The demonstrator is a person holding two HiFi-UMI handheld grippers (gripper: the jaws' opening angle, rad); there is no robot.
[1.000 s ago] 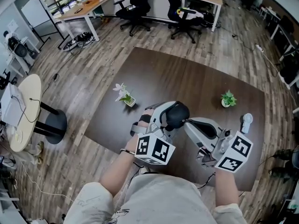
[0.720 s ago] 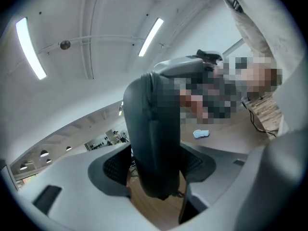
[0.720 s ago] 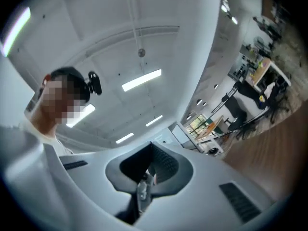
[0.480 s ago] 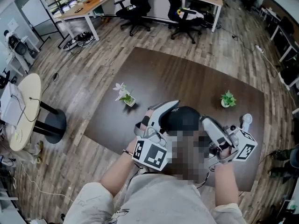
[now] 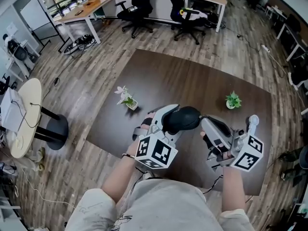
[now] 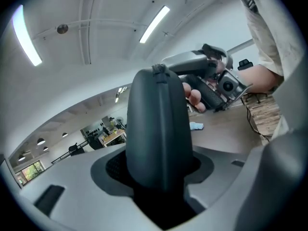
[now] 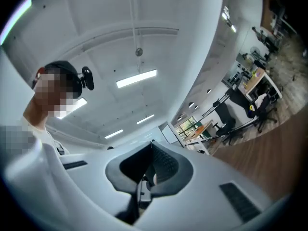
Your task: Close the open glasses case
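holding the glasses case (image 5: 182, 119) over the near part of the dark table (image 5: 192, 76), the left gripper (image 5: 167, 123) has just been closing and clamps the case's sides.
left gripper view shows the case upright between the pads, its lid looking shut, detail the head view loses; the right gripper view shows only ceiling lights and far desks. the right gripper (image 5: 208, 126), jaws pressed together and empty, sits just beside the case. a flowering pot (image 5: 126, 99) and a green plant (image 5: 233, 101) stand well apart beyond.
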